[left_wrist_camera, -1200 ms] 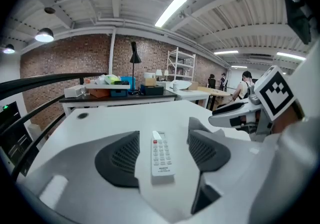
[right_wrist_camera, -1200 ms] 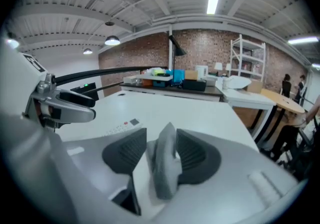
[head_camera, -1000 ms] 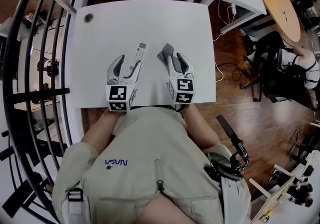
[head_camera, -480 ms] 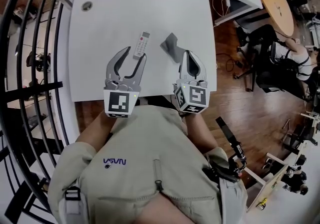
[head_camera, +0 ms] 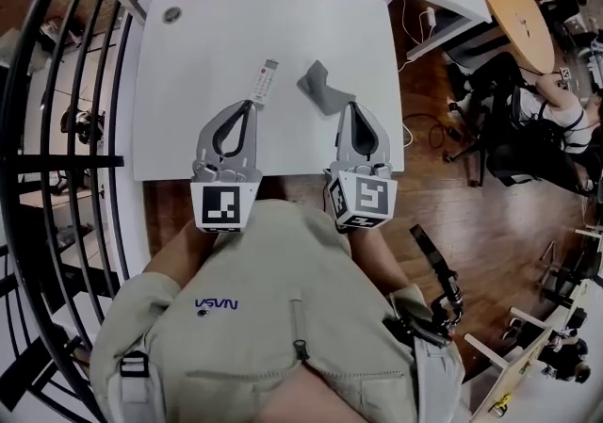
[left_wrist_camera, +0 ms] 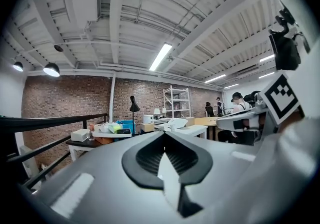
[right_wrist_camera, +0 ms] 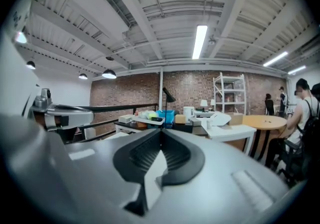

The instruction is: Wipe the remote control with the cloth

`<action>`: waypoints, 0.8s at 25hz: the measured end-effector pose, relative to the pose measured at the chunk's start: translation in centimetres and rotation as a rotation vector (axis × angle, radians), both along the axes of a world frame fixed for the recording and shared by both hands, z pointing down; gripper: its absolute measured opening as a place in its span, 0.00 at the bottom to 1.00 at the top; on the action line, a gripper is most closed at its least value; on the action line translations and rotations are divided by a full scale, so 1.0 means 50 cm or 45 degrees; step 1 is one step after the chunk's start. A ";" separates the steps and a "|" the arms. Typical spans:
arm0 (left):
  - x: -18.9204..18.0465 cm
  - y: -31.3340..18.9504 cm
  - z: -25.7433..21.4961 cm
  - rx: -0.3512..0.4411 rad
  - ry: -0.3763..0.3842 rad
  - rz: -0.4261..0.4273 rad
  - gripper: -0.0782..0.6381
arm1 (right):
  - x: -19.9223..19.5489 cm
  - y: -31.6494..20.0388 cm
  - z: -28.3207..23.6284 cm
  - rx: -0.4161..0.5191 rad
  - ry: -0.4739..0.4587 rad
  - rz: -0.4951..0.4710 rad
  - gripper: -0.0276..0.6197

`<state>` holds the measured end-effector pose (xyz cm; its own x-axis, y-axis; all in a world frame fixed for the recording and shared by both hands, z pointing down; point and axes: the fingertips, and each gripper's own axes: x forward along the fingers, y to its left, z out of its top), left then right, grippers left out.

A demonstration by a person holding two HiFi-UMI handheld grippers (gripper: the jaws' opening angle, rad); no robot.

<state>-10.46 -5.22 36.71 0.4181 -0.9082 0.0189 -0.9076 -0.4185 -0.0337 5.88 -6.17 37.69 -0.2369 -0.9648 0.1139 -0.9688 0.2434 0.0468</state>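
Pickup not started: left gripper (just closed) and right gripper pressed together, empty; remote, cloth untouched. Next: reopen, grab cloth.

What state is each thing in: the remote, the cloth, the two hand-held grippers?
Remote control: lying flat on the table, untouched.
Cloth: crumpled on the table, untouched.
Left hand-held gripper: jaws just closed, shut, empty.
Right hand-held gripper: shut, empty.
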 end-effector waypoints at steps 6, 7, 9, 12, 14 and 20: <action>0.055 0.075 -0.010 0.009 -0.039 -0.071 0.12 | 0.043 0.059 -0.027 0.052 -0.042 -0.086 0.05; 0.067 0.093 -0.010 0.013 -0.060 -0.075 0.12 | 0.052 0.071 -0.032 0.059 -0.050 -0.102 0.05; 0.088 0.131 -0.012 0.018 -0.087 -0.091 0.12 | 0.070 0.102 -0.042 0.079 -0.069 -0.130 0.05; 0.110 0.180 -0.023 0.019 -0.032 -0.154 0.12 | 0.087 0.144 -0.047 0.100 -0.093 -0.168 0.05; 0.113 0.202 -0.023 0.022 -0.035 -0.183 0.12 | 0.088 0.162 -0.042 0.098 -0.110 -0.189 0.05; 0.102 0.260 -0.022 0.058 -0.087 -0.200 0.12 | 0.072 0.225 -0.033 0.090 -0.122 -0.238 0.05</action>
<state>-5.34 7.75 35.60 0.2698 -0.9629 0.0001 -0.9567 -0.2681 -0.1135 9.46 5.10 36.01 -0.4191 -0.9078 0.0156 -0.9078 0.4188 -0.0201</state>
